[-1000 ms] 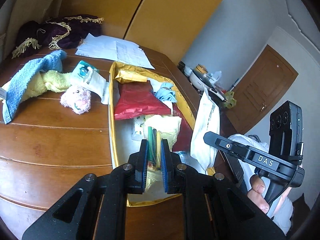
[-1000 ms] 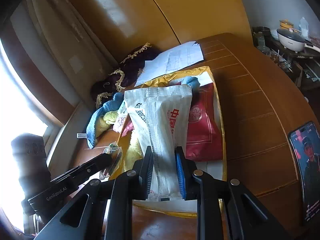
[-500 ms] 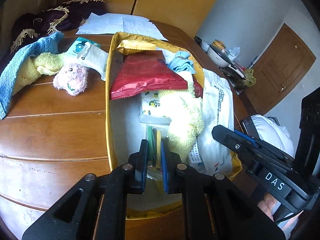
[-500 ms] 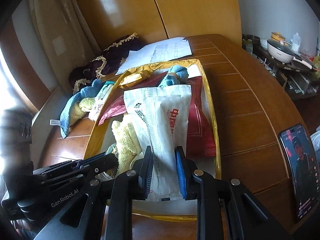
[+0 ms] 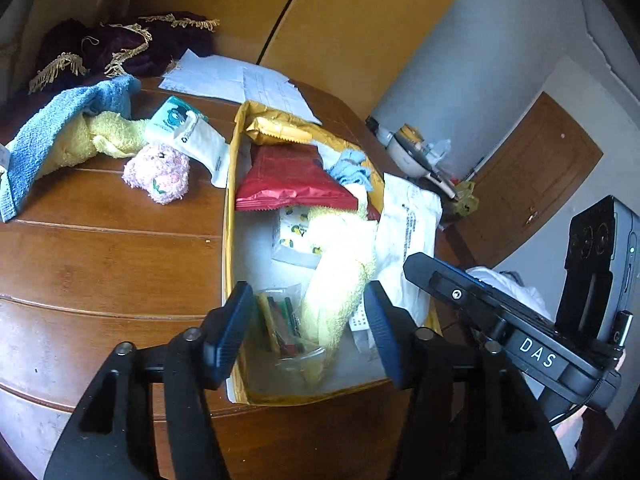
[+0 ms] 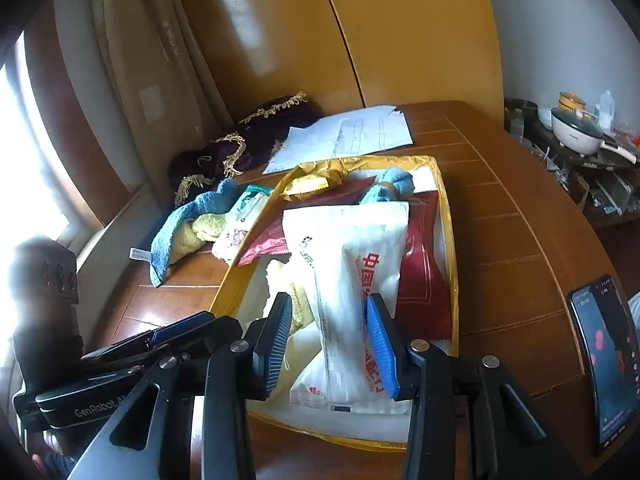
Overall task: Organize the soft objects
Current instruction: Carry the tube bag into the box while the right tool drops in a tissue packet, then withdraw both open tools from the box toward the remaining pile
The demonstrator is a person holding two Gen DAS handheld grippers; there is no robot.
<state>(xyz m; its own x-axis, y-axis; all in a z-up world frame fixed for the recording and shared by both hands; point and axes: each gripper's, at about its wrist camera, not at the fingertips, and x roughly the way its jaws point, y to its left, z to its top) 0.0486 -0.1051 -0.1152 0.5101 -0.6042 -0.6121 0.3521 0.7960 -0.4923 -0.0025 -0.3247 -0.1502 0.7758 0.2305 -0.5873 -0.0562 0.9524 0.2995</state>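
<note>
A yellow-rimmed box [image 5: 229, 240] on the wooden table holds a red packet [image 5: 292, 184], a yellow towel [image 5: 340, 276], a clear bag of coloured sticks [image 5: 280, 328] and a white packet [image 6: 352, 288]. My left gripper [image 5: 306, 336] is open above the box's near end, with the stick bag and the towel's tip lying loose between its fingers. In the right wrist view my right gripper [image 6: 328, 344] is open around the near end of the white packet, which rests in the box. Left of the box lie a pink plush [image 5: 158, 172], a blue towel [image 5: 60, 128] and a tissue pack [image 5: 188, 132].
Loose papers [image 6: 348, 136] and a purple fringed cloth [image 6: 240, 148] lie at the table's far end. A phone [image 6: 604, 360] lies at the right edge of the table. A side shelf with a pot [image 6: 576, 128] stands beyond. Bare wood shows right of the box.
Both grippers have gone from shut to open. The left one let go of the stick bag and the right one let go of the white packet; both now lie in the box.
</note>
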